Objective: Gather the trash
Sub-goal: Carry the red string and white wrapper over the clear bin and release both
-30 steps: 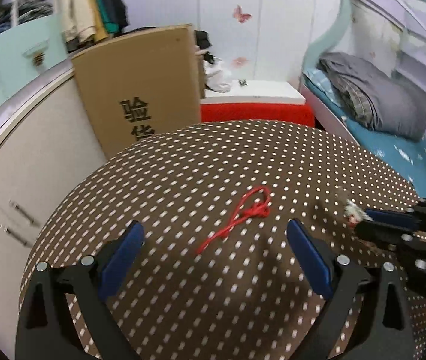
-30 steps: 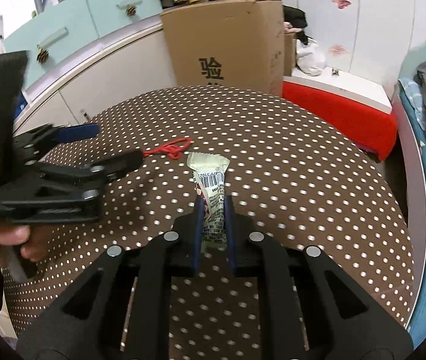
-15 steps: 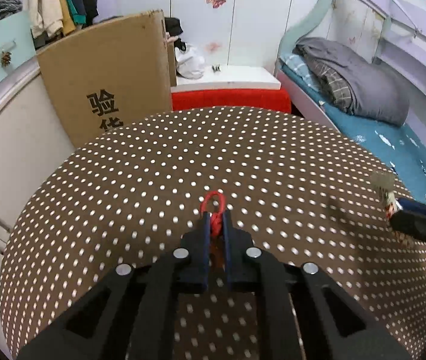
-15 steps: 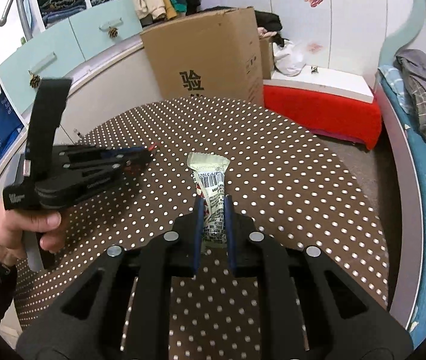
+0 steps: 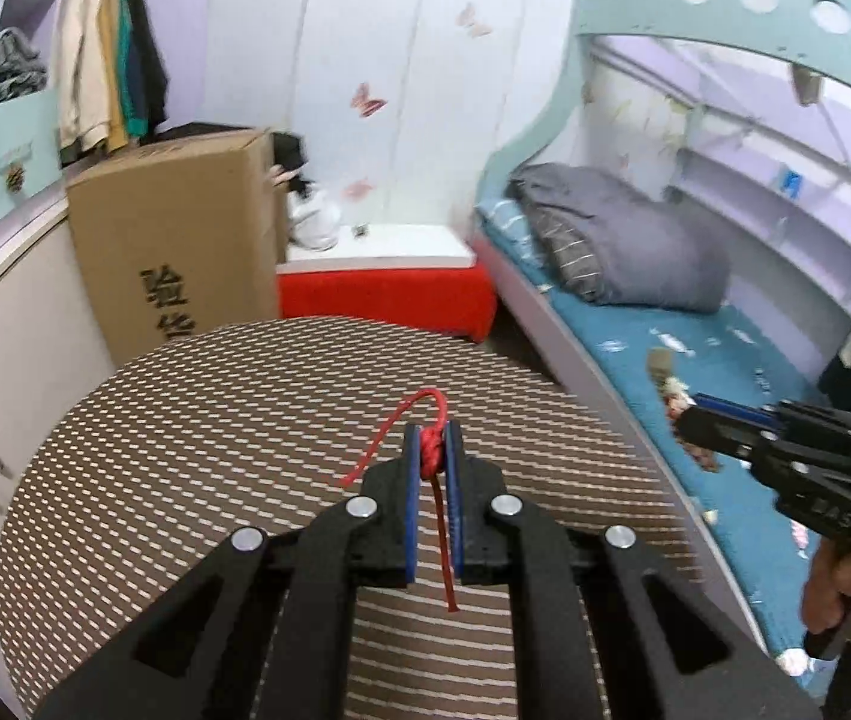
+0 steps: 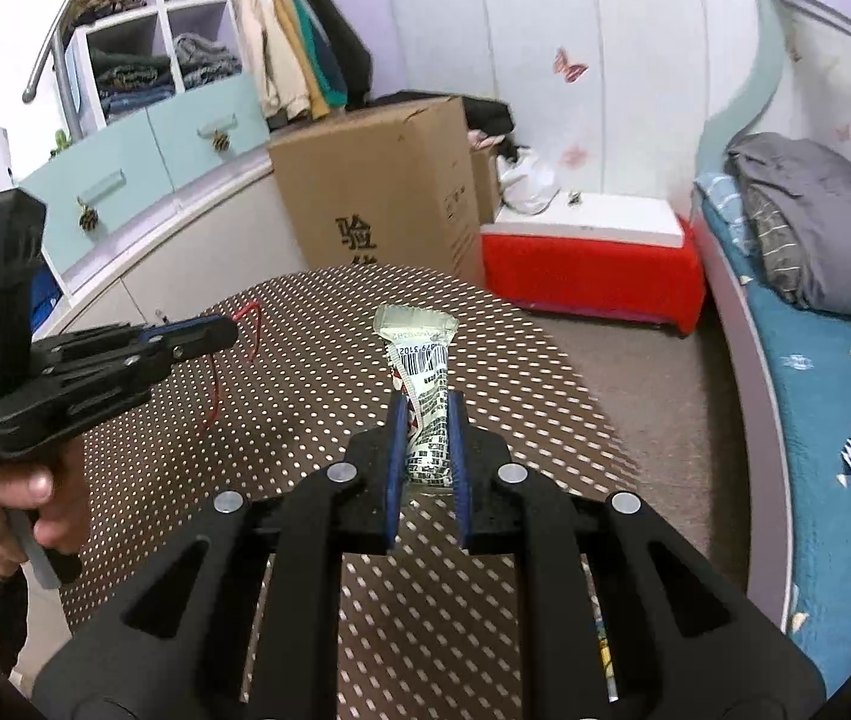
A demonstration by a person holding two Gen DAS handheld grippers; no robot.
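Red string (image 5: 432, 462) sits pinched at its knot between the pressed-together pads of the left gripper (image 5: 431, 450), its loop rising past the tips and its tail hanging below, above the dotted table (image 5: 185, 450). The right gripper (image 6: 428, 420) clamps a white wrapper (image 6: 422, 372) that sticks up beyond its tips.

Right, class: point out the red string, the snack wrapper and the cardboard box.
red string (image 5: 430, 457), left wrist view, on its knot.
snack wrapper (image 6: 422, 360), right wrist view, on its barcode.
cardboard box (image 6: 377, 180), right wrist view, on its front face.
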